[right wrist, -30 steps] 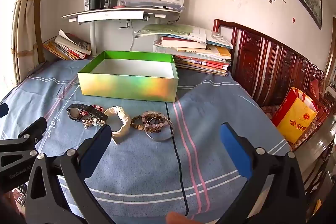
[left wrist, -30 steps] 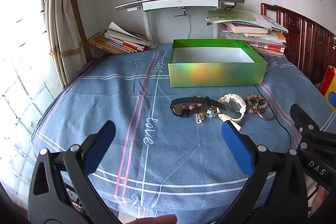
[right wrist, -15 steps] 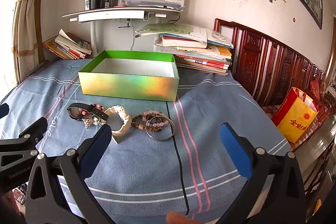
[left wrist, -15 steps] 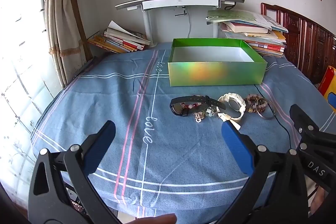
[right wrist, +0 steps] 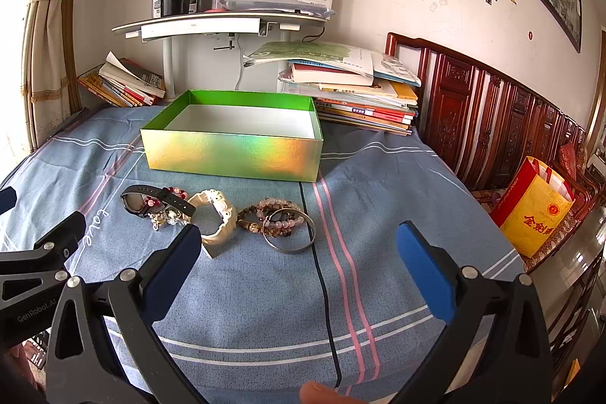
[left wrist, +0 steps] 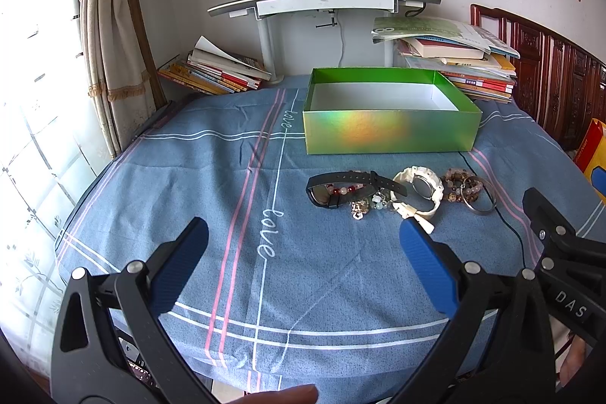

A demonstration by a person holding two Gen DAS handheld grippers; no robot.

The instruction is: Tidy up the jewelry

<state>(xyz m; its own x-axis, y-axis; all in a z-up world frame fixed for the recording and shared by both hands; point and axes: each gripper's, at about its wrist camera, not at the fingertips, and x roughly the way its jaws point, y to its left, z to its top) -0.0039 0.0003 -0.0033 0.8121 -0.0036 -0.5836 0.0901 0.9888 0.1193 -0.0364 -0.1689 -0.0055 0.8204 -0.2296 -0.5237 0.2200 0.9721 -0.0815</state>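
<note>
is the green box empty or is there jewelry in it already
Seems empty: the green box shows only bare white floor, though its front wall hides a strip.

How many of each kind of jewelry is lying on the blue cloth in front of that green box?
Watches: 2, the black watch and the cream watch
Metal bangle: 1
Bead bracelets: at least 3, the red-and-white one and overlapping pink and brown ones
Charm cluster: 1
Total: about 7

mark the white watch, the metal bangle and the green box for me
white watch [right wrist: 219, 219], right wrist view, on the cream case.
metal bangle [right wrist: 288, 249], right wrist view, on its near rim.
green box [left wrist: 390, 132], left wrist view, on the shiny front wall.
</note>
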